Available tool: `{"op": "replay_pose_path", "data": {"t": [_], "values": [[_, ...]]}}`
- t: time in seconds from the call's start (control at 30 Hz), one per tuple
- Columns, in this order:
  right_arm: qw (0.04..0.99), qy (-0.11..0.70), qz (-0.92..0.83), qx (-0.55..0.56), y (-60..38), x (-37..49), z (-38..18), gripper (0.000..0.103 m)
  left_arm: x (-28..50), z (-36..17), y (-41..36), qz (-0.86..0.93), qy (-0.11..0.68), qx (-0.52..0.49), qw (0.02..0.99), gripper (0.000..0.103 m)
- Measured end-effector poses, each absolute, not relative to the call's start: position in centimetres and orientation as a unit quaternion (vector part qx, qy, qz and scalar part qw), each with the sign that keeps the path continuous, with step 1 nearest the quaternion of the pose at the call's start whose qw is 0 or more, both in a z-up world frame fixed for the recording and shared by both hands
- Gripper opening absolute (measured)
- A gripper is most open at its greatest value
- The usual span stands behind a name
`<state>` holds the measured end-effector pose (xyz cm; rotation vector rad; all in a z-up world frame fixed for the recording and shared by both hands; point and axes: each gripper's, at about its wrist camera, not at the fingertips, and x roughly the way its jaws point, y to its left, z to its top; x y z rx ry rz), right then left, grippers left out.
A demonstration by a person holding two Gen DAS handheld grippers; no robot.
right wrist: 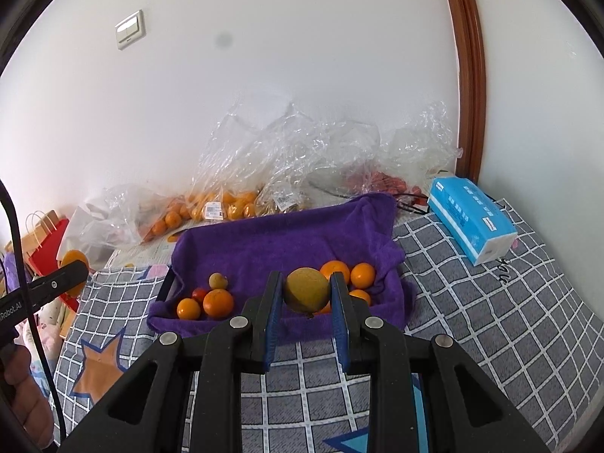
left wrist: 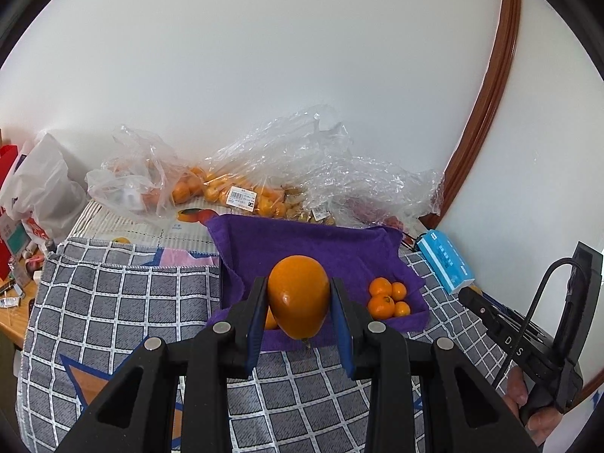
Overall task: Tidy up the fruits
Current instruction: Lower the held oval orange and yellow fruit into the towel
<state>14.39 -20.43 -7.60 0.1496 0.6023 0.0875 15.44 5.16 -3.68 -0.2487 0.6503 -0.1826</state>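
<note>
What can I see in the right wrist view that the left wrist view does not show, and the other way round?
Only the right wrist view: the right gripper with jaws shut on a yellowish-green round fruit, a light switch, and a group of fruits at the tray's left end.

Only the left wrist view: the left gripper shut on a large orange fruit, close up.

Both: the purple towel-lined tray, the clear bags of fruit, the blue tissue pack and the checked cloth.

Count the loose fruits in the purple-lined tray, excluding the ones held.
8. Near-left corner: big orange, small orange, red fruit, brownish fruit. Near-right corner: cluster of four oranges. More may be hidden in both views.
</note>
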Motion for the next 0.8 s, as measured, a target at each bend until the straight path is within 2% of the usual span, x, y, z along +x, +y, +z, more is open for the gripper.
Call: {"op": "replay_pose_path", "data": {"t": [0.8], "values": [[0.954, 0.289, 0.032, 0.071, -22.5, 22.2, -7.0, 0.025, 23.4, -4.5, 9.3, -0.061, 0.335, -0.148, 0.929, 0.031]]}}
